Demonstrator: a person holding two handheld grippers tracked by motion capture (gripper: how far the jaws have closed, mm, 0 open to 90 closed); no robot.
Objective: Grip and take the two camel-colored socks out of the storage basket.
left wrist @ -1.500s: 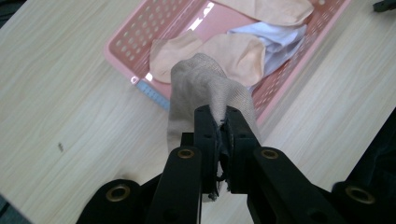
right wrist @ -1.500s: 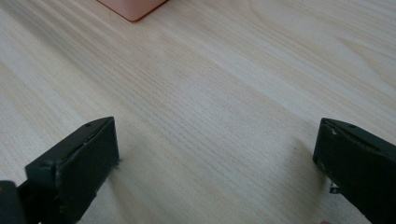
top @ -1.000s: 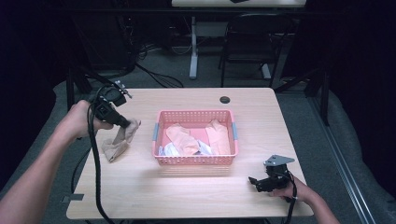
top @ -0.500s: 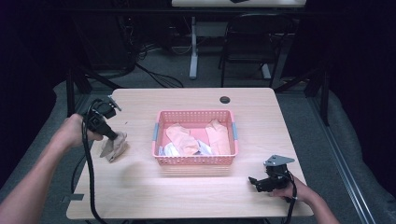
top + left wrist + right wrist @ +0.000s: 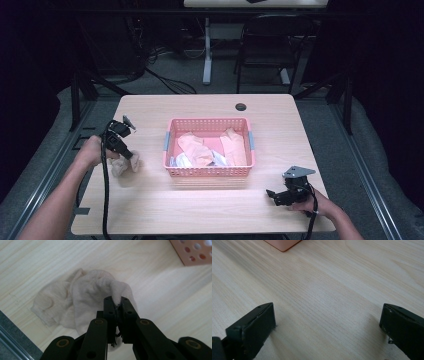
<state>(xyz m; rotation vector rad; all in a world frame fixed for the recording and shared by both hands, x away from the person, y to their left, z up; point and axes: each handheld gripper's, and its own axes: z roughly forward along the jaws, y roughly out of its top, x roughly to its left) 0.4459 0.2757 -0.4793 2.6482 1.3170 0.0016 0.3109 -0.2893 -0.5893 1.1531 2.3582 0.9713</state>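
Note:
A crumpled beige cloth lies on the wooden table near its left edge, left of the pink basket. My left gripper is shut on a fold of that cloth, its jaws pinching the fabric at the top. The pink basket holds several peach and white cloths. Near the table's front right, my right gripper rests low over bare wood, and in the right gripper view its jaws stand wide apart with nothing between them.
A small black round cap sits at the table's far edge. A corner of the pink basket shows ahead of my right gripper. A black chair and cables stand on the floor beyond the table.
My left gripper has come down and toward the front left with the beige cloth, which now bunches on the table. The right gripper has stayed put.

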